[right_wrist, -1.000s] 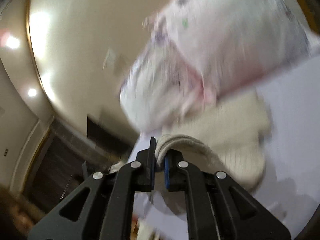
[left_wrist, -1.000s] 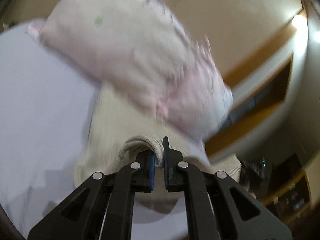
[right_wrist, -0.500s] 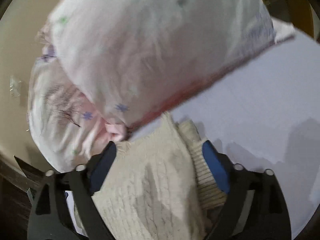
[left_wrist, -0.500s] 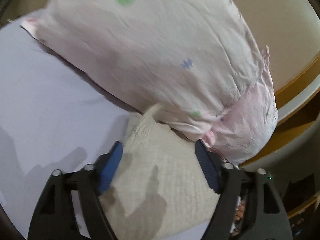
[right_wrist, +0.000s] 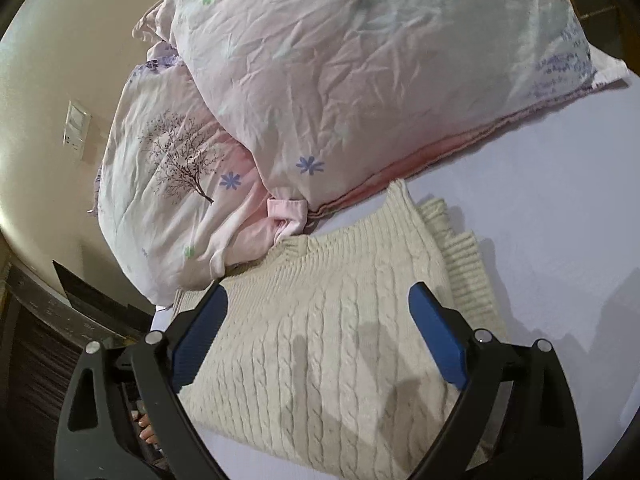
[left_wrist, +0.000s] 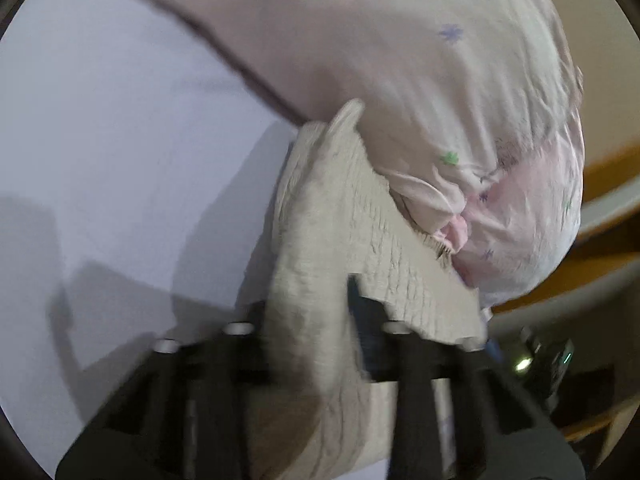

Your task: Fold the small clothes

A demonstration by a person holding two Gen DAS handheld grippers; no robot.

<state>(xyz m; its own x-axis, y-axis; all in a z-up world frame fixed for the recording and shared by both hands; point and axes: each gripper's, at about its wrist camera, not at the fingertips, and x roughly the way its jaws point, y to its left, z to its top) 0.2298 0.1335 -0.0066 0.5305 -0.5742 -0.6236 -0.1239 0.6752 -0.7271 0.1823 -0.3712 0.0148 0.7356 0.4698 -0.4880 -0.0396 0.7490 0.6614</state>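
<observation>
**Cable-knit sweater on bed, mid-fold: handling notes**

Cream cable-knit sweater (right_wrist: pixel 320 344) lying on pale lavender bedsheet (right_wrist: pixel 560 208), top edge just beside a pink floral pillow (right_wrist: pixel 360 60); second pillow with tree print (right_wrist: pixel 172 160) tucked partly under the first. Ribbed hem or cuff (right_wrist: pixel 464 264) showing at the right-hand edge in the right wrist view, layered under the main panel, so probably partly folded already.

Right gripper (right_wrist: pixel 316 344): spread wide, blue pads (right_wrist: pixel 436 340) hovering either side of the knit, holding nothing.

Left gripper (left_wrist: pixel 316 344): view motion-blurred. Bunched ridge of sweater (left_wrist: pixel 332 240) passing between the fingers and raised off the sheet; fingers look closed in on the fabric, though blur hides the actual contact.

Handling judgement: soft, thick, light knit. Limp, no stiffness; sags and stretches when lifted by one point. Not fragile, not slippery, cable texture giving pads good bite. Loose stitches liable to snag or pull if pinched too thinly.

Where to grip: ribbed edges and corners, denser there and less prone to stretch. Best taken at two corners together, one per gripper, keeping the fold line straight. Risk: single-point lift dragging layers out of alignment, or knit catching against pillow edge.
</observation>
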